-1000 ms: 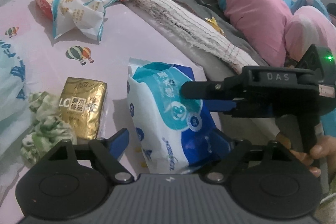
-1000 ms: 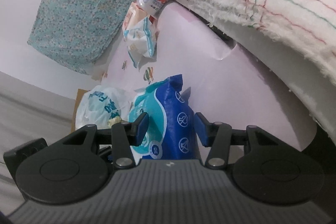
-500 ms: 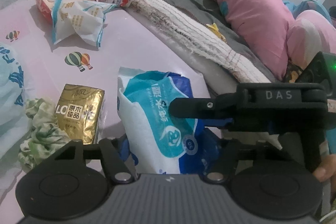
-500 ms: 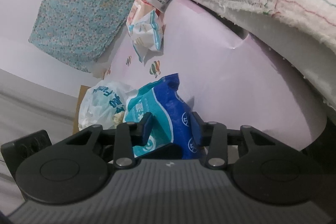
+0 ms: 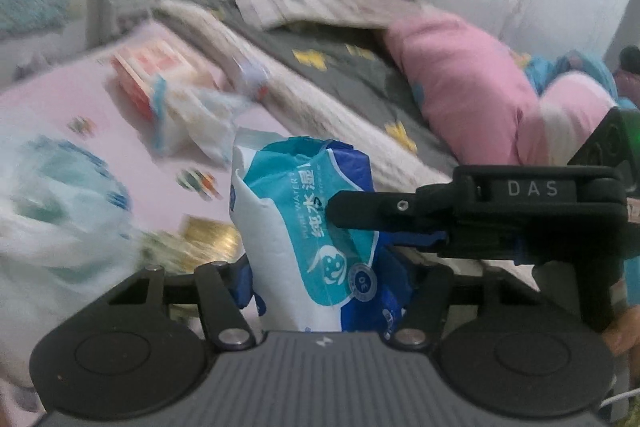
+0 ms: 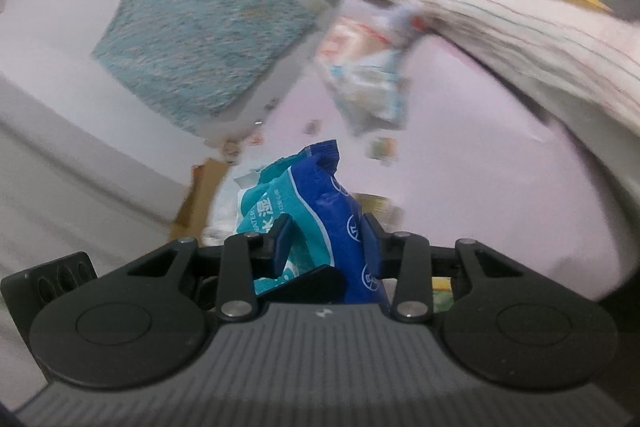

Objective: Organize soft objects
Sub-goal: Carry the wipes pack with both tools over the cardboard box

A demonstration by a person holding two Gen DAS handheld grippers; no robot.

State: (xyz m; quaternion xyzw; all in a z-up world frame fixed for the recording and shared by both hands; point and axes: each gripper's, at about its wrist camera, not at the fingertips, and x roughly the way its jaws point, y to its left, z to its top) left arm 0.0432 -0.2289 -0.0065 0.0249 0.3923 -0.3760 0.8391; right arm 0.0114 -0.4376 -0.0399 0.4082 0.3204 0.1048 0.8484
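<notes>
Gripping one blue-and-teal wet-wipes pack [image 5: 320,227] from both sides, left gripper [image 5: 326,273] closing on it and right gripper [image 6: 326,241] clenched on it, above the pink bed sheet [image 5: 60,99] near its blanket-side edge, leaving the gold tissue pack [image 5: 208,243], white plastic bag [image 5: 52,211] and far-corner packs [image 5: 188,107] unsorted.

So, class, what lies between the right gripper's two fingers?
The blue wet-wipes pack, pinched between both fingers with no gap; the right wrist view shows it.
</notes>
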